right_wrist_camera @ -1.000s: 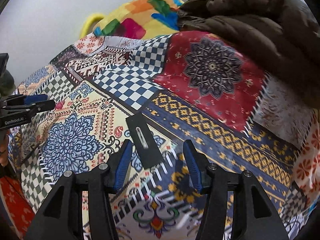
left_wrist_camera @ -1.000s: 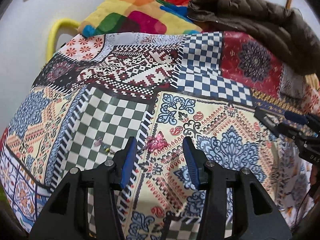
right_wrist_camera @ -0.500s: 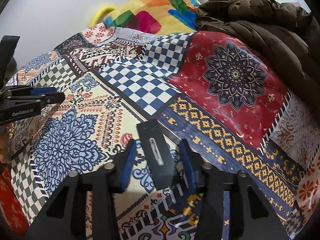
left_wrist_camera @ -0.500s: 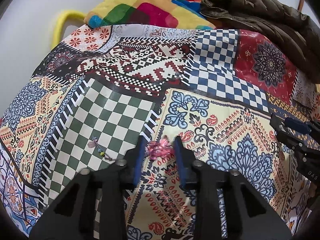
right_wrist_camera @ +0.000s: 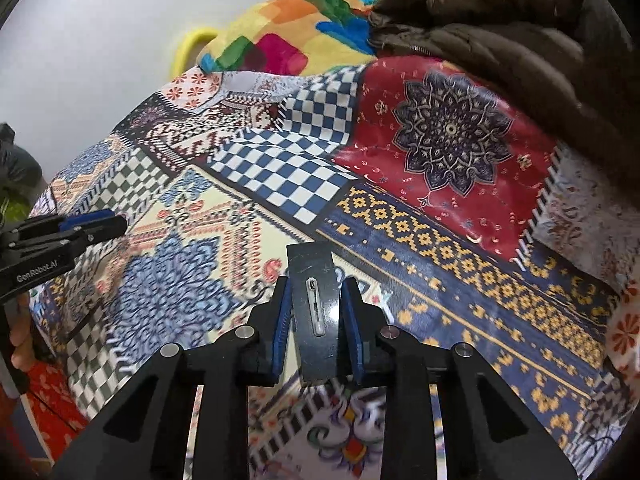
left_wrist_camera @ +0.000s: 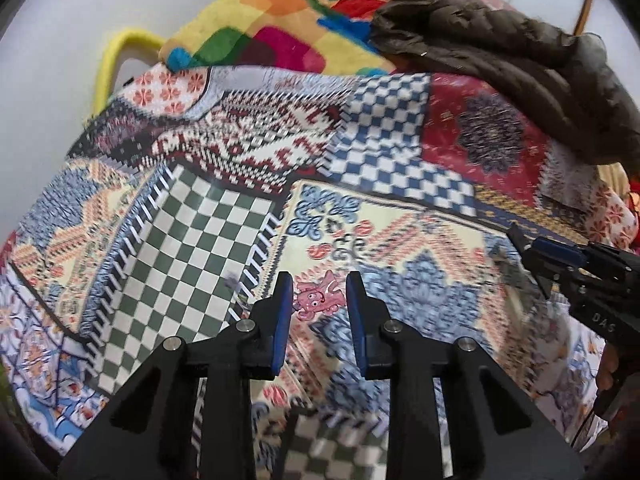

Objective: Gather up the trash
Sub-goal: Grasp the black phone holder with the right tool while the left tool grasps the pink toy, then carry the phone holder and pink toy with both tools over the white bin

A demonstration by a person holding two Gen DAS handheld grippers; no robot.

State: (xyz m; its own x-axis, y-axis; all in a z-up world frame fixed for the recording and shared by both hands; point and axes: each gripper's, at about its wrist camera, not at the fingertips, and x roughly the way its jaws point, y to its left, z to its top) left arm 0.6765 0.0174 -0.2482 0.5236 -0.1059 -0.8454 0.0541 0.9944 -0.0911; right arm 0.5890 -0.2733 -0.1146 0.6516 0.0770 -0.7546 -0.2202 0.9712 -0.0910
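While both close in, left tool (left_wrist_camera: 318,300) pinches pink wrapper (left_wrist_camera: 318,295); right tool (right_wrist_camera: 314,312) clamps black card (right_wrist_camera: 314,312) between its pads, above the bed (right_wrist_camera: 460,240).

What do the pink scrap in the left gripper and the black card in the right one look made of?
Pink scrap: crinkled, glossy, probably thin plastic or foil wrapper. Black card: flat, stiff, faintly sheened, likely coated cardboard or plastic, with a small pale clip-like piece on it.

Two grippers: left gripper (left_wrist_camera: 319,300), right gripper (right_wrist_camera: 313,312); one pink wrapper (left_wrist_camera: 318,295) (crumpled); one black card (right_wrist_camera: 315,312); one brown jacket (right_wrist_camera: 500,32).
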